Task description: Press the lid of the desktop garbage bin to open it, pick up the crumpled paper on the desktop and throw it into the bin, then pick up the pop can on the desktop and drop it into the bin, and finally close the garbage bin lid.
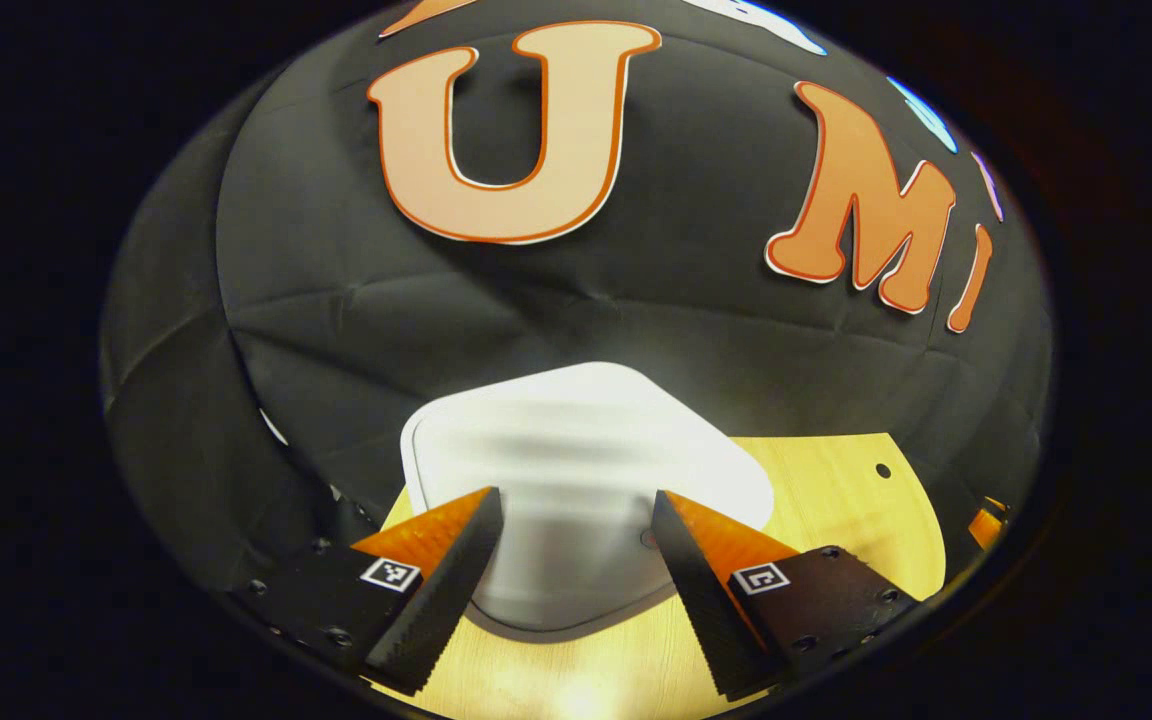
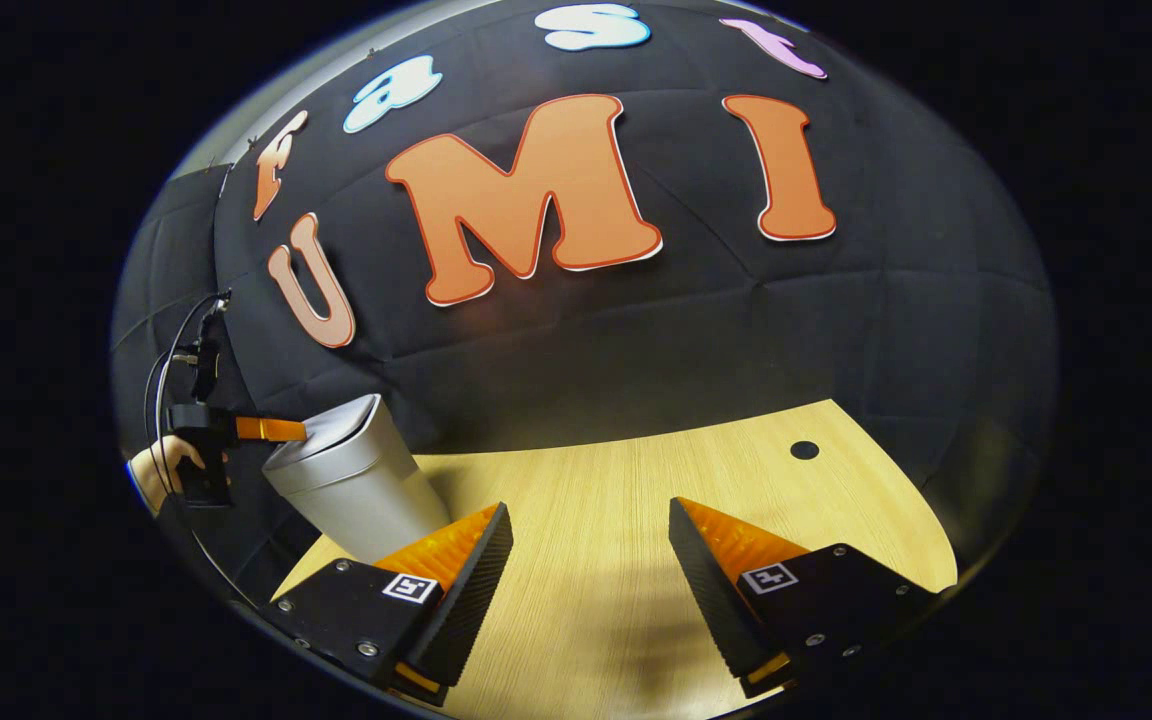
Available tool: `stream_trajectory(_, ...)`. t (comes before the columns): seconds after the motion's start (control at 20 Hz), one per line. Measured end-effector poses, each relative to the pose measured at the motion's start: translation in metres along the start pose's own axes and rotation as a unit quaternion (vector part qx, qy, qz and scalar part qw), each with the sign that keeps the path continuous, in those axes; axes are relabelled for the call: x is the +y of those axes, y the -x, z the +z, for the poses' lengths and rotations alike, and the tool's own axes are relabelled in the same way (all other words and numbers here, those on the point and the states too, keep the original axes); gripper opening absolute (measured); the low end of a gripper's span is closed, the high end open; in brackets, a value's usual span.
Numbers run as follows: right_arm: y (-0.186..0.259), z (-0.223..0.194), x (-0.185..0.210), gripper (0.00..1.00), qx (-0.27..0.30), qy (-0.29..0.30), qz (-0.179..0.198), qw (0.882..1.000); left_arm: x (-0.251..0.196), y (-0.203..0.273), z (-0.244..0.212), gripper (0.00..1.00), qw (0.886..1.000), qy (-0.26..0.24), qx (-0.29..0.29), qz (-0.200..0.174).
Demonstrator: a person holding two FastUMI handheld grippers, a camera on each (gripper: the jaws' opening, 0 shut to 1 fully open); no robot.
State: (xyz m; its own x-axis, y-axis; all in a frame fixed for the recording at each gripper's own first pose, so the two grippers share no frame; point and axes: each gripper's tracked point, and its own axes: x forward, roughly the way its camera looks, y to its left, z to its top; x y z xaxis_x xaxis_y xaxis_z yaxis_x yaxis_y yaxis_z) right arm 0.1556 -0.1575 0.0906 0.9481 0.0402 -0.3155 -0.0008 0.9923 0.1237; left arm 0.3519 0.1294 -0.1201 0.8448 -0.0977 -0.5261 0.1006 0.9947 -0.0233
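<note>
The white desktop bin's lid (image 1: 576,470) lies flat and closed just beyond and below my left gripper (image 1: 576,535), which is open with its fingers spread over the lid's near edge. In the right gripper view the same bin (image 2: 351,485) stands at the table's left end, a grey-white tapered body with the lid down. The left gripper (image 2: 271,430), held by a hand (image 2: 151,470), hovers at the lid's left rim. My right gripper (image 2: 591,550) is open above bare tabletop, nothing between its fingers.
The wooden table (image 2: 636,500) stretches right of the bin, with a dark round hole (image 2: 804,450) near its far right edge. The booth's black cloth wall rises right behind the bin and table. A cable (image 2: 171,350) hangs by the hand.
</note>
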Motion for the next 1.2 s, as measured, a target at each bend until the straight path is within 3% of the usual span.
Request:
stream_trajectory(0.5,-0.006,-0.006,0.002,0.94,0.014,0.004,0.014,1.0,0.003,-0.006,-0.003,0.99,0.999,-0.03,-0.021,0.014)
stream_trajectory(0.8,-0.004,-0.006,0.001,0.94,0.015,0.012,0.018,1.0,-0.001,-0.006,0.005,0.98,0.999,0.001,-0.053,0.013)
stream_trajectory(1.0,0.002,0.005,-0.011,0.94,0.003,0.018,0.004,1.0,0.003,-0.004,0.006,0.96,0.999,-0.003,-0.042,0.028)
stream_trajectory(1.2,0.007,0.016,-0.017,0.94,-0.01,0.024,-0.009,1.0,-0.007,0.002,0.026,0.97,0.998,0.017,-0.064,0.015)
